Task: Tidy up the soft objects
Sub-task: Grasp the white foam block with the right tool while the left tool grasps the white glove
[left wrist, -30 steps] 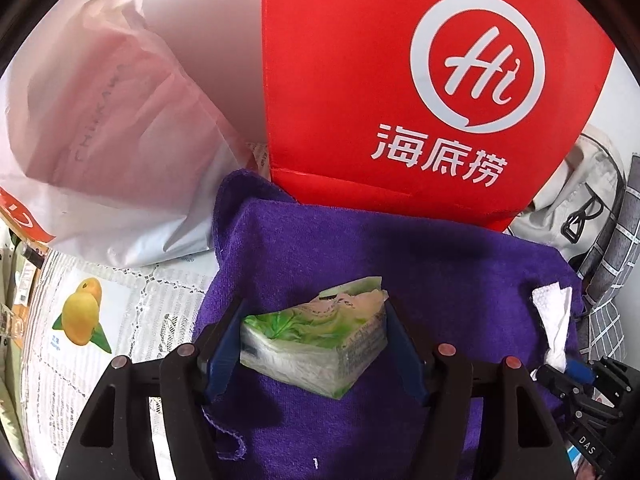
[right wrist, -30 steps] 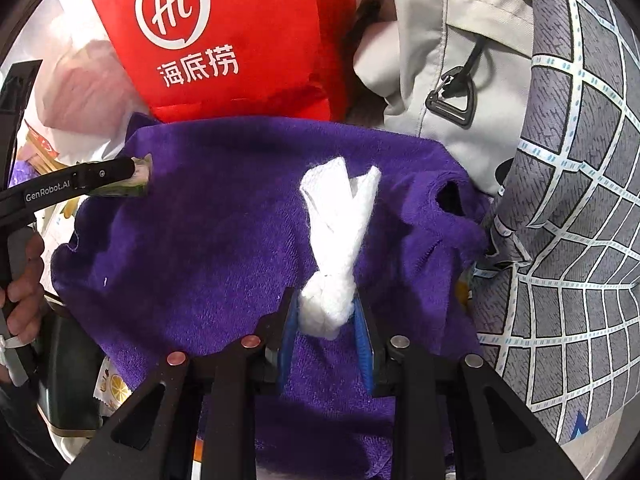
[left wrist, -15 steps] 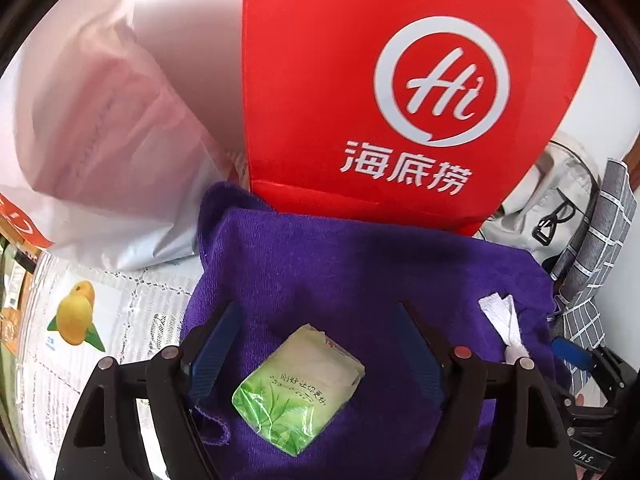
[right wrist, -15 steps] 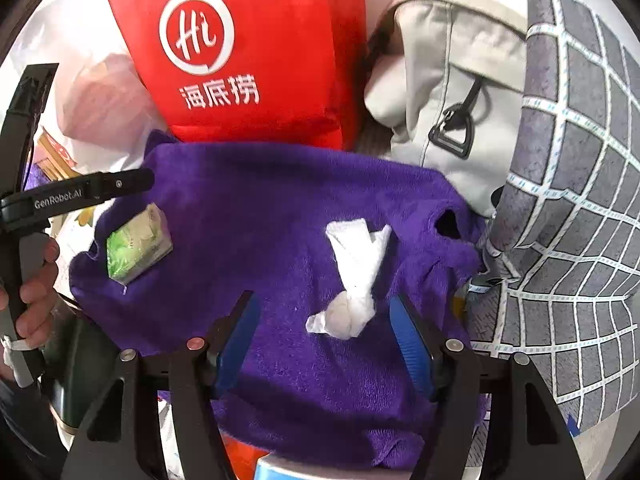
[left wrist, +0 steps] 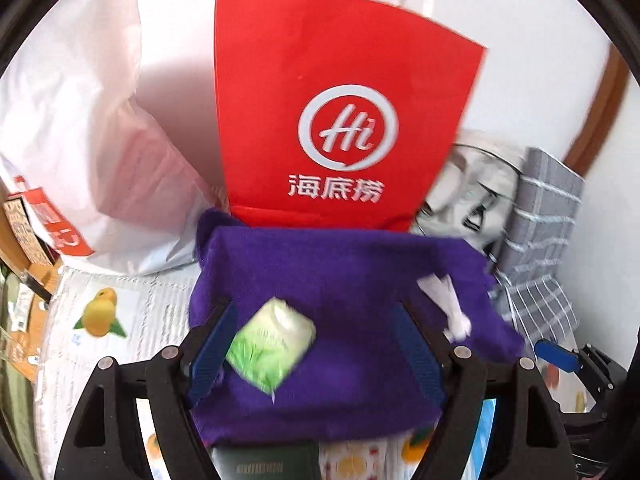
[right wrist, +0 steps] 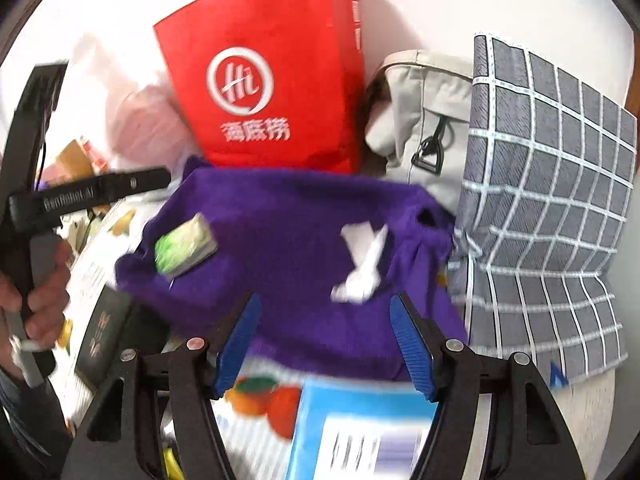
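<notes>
Lying on the purple towel (left wrist: pixel 344 280), the green tissue pack (left wrist: pixel 271 349) sits just inside the left gripper (left wrist: pixel 316 348), close to its left-hand finger and touching neither; those fingers (left wrist: pixel 210 350) are spread wide and hold nothing. The twisted white tissue (right wrist: pixel 362 264) rests on the same towel, ahead of the right gripper (right wrist: pixel 324 344) and nearer its right-hand finger; that pair is likewise wide apart and empty. Beyond the fingertips a red paper bag (left wrist: pixel 340 128) stands against the towel's far edge, with a grey checked cloth (right wrist: pixel 548 200) to the right. A blue box (right wrist: pixel 360 432) lies on the surface between the right fingers, blurred.
</notes>
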`<action>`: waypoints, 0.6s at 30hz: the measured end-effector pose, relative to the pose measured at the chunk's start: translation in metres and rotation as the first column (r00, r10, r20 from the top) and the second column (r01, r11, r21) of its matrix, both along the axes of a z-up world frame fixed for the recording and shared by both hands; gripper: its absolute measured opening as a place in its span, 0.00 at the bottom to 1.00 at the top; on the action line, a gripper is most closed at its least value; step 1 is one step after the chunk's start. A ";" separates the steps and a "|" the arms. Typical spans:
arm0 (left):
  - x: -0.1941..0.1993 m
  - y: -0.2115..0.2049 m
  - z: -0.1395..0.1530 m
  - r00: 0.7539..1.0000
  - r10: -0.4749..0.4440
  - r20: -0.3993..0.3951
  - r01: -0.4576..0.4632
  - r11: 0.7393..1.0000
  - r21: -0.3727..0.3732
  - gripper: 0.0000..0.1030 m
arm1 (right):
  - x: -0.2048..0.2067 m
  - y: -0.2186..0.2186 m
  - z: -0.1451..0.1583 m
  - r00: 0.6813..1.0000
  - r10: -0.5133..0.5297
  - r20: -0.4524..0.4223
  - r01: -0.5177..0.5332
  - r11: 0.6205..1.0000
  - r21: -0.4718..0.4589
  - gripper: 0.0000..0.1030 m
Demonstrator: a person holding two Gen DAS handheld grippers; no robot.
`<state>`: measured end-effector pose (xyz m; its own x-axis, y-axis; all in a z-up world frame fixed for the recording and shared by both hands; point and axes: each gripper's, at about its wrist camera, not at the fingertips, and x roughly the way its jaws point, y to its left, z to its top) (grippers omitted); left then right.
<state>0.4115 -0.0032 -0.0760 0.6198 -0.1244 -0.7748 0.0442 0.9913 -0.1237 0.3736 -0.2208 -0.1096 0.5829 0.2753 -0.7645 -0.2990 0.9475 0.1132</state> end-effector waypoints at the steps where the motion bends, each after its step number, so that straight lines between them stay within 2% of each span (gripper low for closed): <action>1: -0.012 0.001 0.005 1.000 -0.001 0.008 0.001 1.000 0.011 0.76 | -0.009 0.000 0.002 1.000 0.003 0.005 -0.003 1.000 0.005 0.65; 4: -0.042 0.009 0.012 1.000 0.003 0.025 -0.004 1.000 0.026 0.76 | -0.036 0.010 0.007 0.999 0.047 0.010 -0.047 0.999 0.024 0.65; 9: -0.094 0.032 0.009 0.999 0.050 0.011 -0.051 0.998 0.037 0.76 | -0.082 0.024 0.006 0.995 0.094 0.013 -0.094 0.996 -0.009 0.64; 18: -0.176 0.063 -0.001 0.996 0.088 -0.004 -0.088 0.995 -0.036 0.76 | -0.173 -0.011 -0.013 0.995 0.090 -0.043 -0.089 0.996 0.033 0.69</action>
